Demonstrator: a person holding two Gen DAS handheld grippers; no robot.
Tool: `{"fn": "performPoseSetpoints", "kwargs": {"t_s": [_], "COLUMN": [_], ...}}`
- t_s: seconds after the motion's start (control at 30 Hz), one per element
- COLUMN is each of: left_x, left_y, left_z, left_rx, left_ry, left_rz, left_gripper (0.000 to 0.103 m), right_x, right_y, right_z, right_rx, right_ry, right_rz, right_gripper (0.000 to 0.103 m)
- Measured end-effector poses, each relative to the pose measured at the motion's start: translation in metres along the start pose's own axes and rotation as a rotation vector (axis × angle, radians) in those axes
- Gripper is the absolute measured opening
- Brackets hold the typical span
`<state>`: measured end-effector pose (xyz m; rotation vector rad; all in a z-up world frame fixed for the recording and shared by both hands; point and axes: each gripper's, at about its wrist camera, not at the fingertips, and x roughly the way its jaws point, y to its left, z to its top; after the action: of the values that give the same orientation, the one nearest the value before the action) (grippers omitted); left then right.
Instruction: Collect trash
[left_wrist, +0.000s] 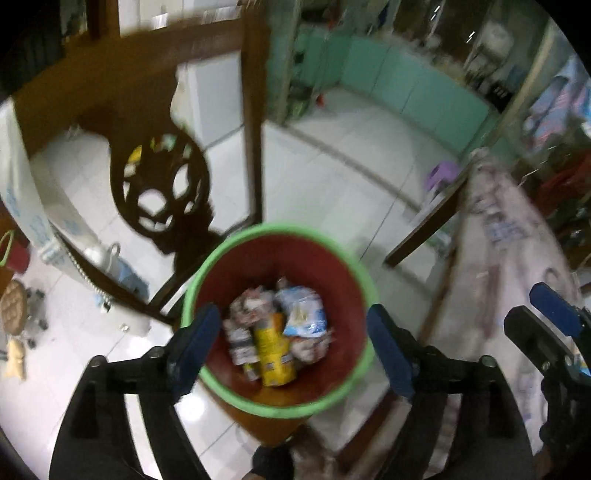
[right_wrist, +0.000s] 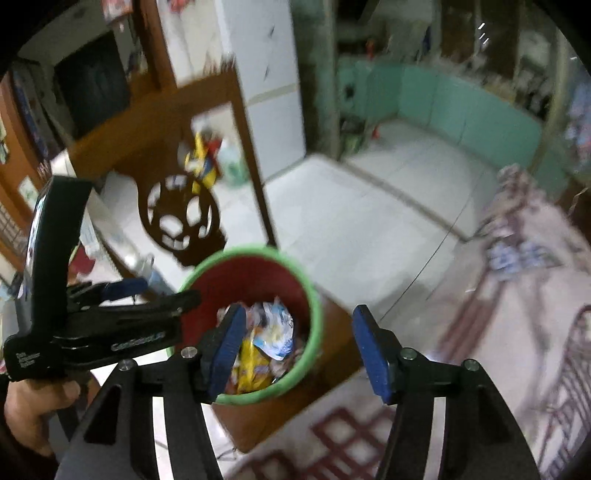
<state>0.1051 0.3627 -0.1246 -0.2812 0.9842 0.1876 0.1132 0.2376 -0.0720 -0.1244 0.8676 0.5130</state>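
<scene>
Wrappers are lying inside the bin (left_wrist: 364, 284) — left gripper (left_wrist: 295, 350) and right gripper (right_wrist: 299, 350) are being held agape, empty, above it.

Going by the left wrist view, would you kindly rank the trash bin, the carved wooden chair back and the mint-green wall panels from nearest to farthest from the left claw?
1. Trash bin: directly below the open left claw, its green rim between the fingers.
2. Carved wooden chair back: beyond the bin, upper left.
3. Mint-green wall panels: across the tiled floor, upper right.
</scene>
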Motion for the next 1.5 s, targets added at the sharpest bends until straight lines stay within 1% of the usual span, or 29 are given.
{"fn": "performPoseSetpoints", "kwargs": {"t_s": [0.03,0.1,0.13,0.2,0.23,0.27,0.33,0.37,0.43,0.47,0.5,0.53,0.6,0.7,0.73,0.8,0.93,1.03,1.17,1.3,1.5], "left_x": [-0.015,-0.050,-0.062,-0.090,-0.103,-0.113,-0.127,-0.136,-0.150,-0.157,-0.164,-0.170,-0.186,-0.201,-0.207,-0.216,-0.224,-0.227,-0.231,-0.236,-0.237], "left_y": [-0.009,-0.030,-0.038,-0.060,-0.073,-0.084,-0.103,-0.114,-0.132,-0.142,-0.153,-0.159,-0.179,-0.196,-0.200,-0.210,-0.234,-0.243,-0.251,-0.259,-0.268], "left_z": [-0.002,-0.007,-0.009,-0.017,-0.020,-0.023,-0.026,-0.028,-0.034,-0.036,-0.039,-0.043,-0.052,-0.062,-0.066,-0.071,-0.078,-0.084,-0.092,-0.098,-0.102], "left_rx": [0.005,0.022,0.029,0.053,0.065,0.075,0.086,0.088,0.100,0.118,0.142,0.160,0.202,0.216,0.212,0.200,0.233,0.244,0.236,0.241,0.256], "left_ry": [-0.043,-0.147,-0.183,-0.279,-0.308,-0.323,-0.341,-0.353,-0.384,-0.407,-0.431,-0.447,-0.478,-0.511,-0.531,-0.548,-0.536,-0.532,-0.528,-0.544,-0.537], "left_rz": [-0.015,-0.046,-0.051,-0.059,-0.063,-0.065,-0.066,-0.058,-0.021,-0.005,0.002,0.002,-0.022,-0.101,-0.141,-0.187,-0.186,-0.173,-0.176,-0.150,-0.152], "left_gripper": [0.084,0.096,0.103,0.103,0.103,0.103,0.103,0.103,0.103,0.103,0.103,0.103,0.103,0.103,0.103,0.103,0.103,0.103,0.103,0.103,0.103], "right_x": [-0.018,-0.057,-0.072,-0.105,-0.121,-0.139,-0.172,-0.190,-0.220,-0.238,-0.253,-0.267,-0.292,-0.320,-0.330,-0.346,-0.372,-0.385,-0.399,-0.410,-0.414], "right_y": [-0.005,-0.016,-0.019,-0.029,-0.034,-0.040,-0.050,-0.055,-0.064,-0.070,-0.076,-0.084,-0.095,-0.111,-0.115,-0.121,-0.132,-0.146,-0.159,-0.172,-0.181], "right_z": [-0.003,-0.011,-0.015,-0.024,-0.029,-0.034,-0.043,-0.048,-0.058,-0.064,-0.069,-0.074,-0.082,-0.093,-0.098,-0.108,-0.127,-0.139,-0.153,-0.160,-0.164], "right_rx": [0.005,0.013,0.016,0.026,0.033,0.045,0.070,0.087,0.125,0.151,0.173,0.196,0.237,0.273,0.277,0.269,0.266,0.286,0.319,0.339,0.341], "right_ry": [-0.041,-0.124,-0.150,-0.214,-0.243,-0.276,-0.347,-0.392,-0.468,-0.510,-0.552,-0.588,-0.621,-0.642,-0.654,-0.638,-0.621,-0.609,-0.597,-0.595,-0.585], "right_rz": [-0.014,-0.047,-0.058,-0.089,-0.105,-0.122,-0.157,-0.190,-0.252,-0.276,-0.282,-0.273,-0.267,-0.280,-0.292,-0.322,-0.366,-0.384,-0.414,-0.430,-0.434], "right_gripper": [0.062,0.074,0.075,0.076,0.076,0.076,0.083,0.088,0.091,0.096,0.100,0.101,0.101,0.101,0.101,0.102,0.102,0.102,0.102,0.102,0.102]}}
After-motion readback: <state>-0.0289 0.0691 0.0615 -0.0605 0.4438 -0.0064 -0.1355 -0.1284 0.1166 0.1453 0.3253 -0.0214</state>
